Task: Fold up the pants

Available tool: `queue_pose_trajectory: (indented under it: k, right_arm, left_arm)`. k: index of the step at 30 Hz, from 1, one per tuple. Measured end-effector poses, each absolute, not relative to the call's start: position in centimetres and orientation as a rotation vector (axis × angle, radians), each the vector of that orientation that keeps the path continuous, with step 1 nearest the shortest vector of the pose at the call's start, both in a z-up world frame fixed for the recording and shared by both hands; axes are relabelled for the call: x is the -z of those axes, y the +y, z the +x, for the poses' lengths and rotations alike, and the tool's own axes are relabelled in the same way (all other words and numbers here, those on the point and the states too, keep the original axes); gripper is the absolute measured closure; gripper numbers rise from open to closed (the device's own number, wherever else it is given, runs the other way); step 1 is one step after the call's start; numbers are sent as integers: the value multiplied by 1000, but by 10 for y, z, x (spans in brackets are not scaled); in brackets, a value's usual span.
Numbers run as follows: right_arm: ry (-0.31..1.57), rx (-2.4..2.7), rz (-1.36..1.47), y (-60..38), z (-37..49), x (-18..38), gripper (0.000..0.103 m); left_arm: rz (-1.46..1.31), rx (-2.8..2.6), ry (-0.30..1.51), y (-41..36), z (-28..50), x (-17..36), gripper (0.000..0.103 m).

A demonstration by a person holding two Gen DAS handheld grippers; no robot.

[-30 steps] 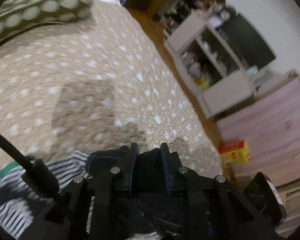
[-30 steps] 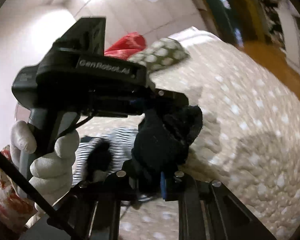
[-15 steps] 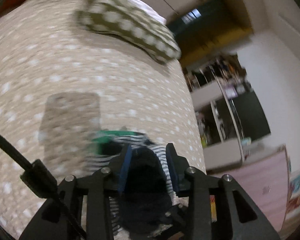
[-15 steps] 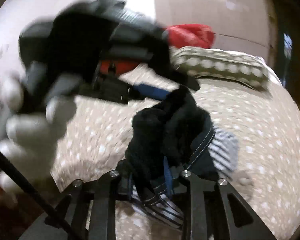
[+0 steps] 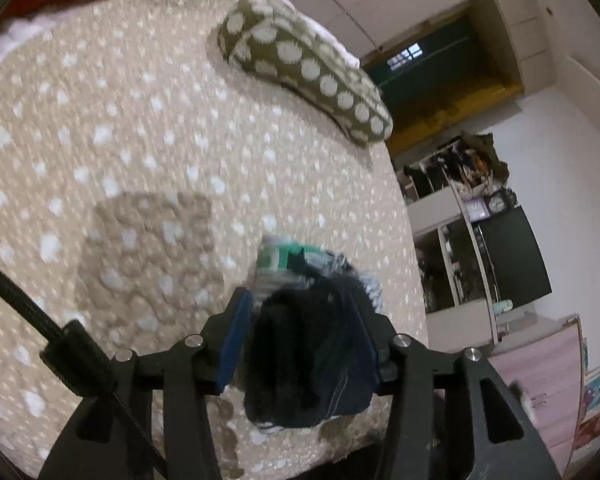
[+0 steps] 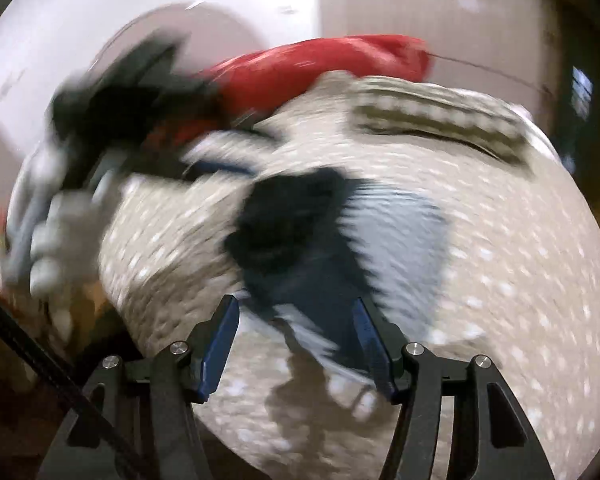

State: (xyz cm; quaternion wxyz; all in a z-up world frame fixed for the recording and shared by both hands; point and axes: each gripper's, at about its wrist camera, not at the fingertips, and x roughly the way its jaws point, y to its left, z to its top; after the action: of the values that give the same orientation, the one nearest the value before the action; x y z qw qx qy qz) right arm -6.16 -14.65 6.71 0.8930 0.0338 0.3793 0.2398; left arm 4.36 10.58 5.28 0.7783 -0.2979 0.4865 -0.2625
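On bed (image 5: 140, 120) | left gripper (image 5: 304, 340) fingers wide around pants (image 5: 308, 360) | right gripper (image 6: 296, 340) fingers wide, blurred

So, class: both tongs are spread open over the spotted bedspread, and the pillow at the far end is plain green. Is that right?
Not quite. The left wrist view shows the pillow is olive with white polka dots, not plain. The rest stands: both tongs open over the bedspread.

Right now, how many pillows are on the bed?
1: a green polka-dot pillow at the far end of the bed. The red bundle behind may hide others.
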Motion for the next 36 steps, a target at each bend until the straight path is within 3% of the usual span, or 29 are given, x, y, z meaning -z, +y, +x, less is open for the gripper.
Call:
queue_pose_trajectory:
  k: [3, 5, 10, 17, 20, 22, 24, 28, 30, 36]
  right_arm:
    - [787, -411, 161, -179, -55, -68, 40]
    - [785, -373, 188, -190, -56, -70, 40]
    - [797, -308, 234, -207, -48, -69, 40]
    - [777, -350, 255, -208, -17, -90, 44]
    - [811, -414, 287, -198, 11, -92, 56]
    - [873, -447, 314, -189, 33, -80, 72]
    - [960, -446, 349, -183, 53, -59, 80]
    - [1034, -390, 447, -190, 72, -24, 80]
    - [1027, -392, 479, -192, 73, -18, 80]
    - [965, -394, 455, -197, 55, -44, 78]
  left_arm:
    - [-624, 592, 1097, 88, 41, -42, 57]
    - [-563, 596, 1104, 69, 38, -43, 68]
    - [-447, 536, 1124, 33, 45, -44, 68]
    - [-460, 491, 1039, 62, 22, -76, 68]
    - [-441, 491, 975, 61, 13, -101, 68]
    - [-423, 511, 962, 49, 17, -109, 68]
    - [-405, 512, 983, 35, 29, -103, 68]
    - [-409, 458, 1097, 25, 52, -58, 70]
    - [-434, 448, 1121, 27, 58, -41, 78]
    - [-479, 501, 1088, 44, 48, -58, 76]
